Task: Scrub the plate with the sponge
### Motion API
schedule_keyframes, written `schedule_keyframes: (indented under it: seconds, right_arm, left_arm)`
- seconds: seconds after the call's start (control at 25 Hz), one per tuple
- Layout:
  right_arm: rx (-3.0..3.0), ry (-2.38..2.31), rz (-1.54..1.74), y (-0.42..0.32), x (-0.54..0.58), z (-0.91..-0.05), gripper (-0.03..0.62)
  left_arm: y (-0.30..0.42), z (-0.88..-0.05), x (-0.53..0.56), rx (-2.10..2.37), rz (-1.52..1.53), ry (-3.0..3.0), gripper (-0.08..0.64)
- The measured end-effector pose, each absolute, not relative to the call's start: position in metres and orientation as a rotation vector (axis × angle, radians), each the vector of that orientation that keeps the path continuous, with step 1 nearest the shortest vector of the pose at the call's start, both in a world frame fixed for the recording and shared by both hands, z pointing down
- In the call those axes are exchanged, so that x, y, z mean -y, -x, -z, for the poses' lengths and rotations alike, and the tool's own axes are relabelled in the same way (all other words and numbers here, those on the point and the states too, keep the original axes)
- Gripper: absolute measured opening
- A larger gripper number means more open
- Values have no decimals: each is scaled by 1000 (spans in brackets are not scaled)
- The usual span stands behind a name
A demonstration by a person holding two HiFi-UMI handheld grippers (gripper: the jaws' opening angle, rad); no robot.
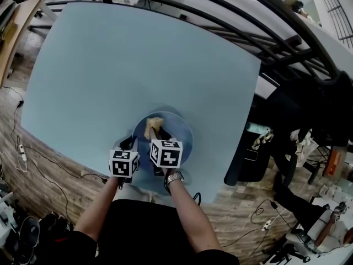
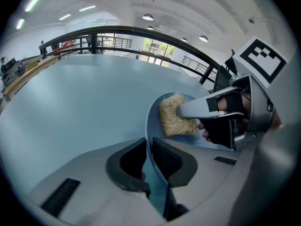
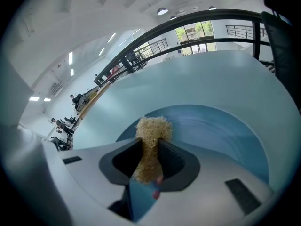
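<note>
My left hand-held gripper (image 2: 148,150) pinches the rim of the blue plate (image 2: 152,117) near the table's (image 2: 84,93) front edge. My right hand-held gripper (image 3: 150,152) clamps the sponge (image 3: 153,127) against the plate's face.

Pale blue table (image 1: 138,65), blk railing (image 2: 141,30) behind, wood floor (image 1: 49,175) below.

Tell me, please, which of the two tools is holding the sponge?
The right tool: its jaws pinch the straw-coloured sponge, whereas the left tool grips the rim of the blue plate.
</note>
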State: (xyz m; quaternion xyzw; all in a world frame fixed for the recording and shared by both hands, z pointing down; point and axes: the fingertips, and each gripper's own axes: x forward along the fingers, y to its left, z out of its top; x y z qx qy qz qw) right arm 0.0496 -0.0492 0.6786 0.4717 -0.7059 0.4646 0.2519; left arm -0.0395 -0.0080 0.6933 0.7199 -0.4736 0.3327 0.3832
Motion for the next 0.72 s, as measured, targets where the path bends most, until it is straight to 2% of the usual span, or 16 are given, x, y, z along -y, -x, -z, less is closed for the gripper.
schedule_keyframes:
  seconds: [0.24, 0.52, 0.72]
  right_arm:
    - [1963, -1205, -1399, -28, 42, -676, 107]
    - [1996, -1208, -1347, -29, 40, -669, 107]
    - [1956, -1323, -1288, -58, 43, -654, 107]
  left_arm:
    - [40, -692, 9, 1219, -851, -1827, 38]
    - [40, -692, 9, 1225, -857, -1837, 38]
    - [41, -692, 9, 1232, -846, -1820, 38]
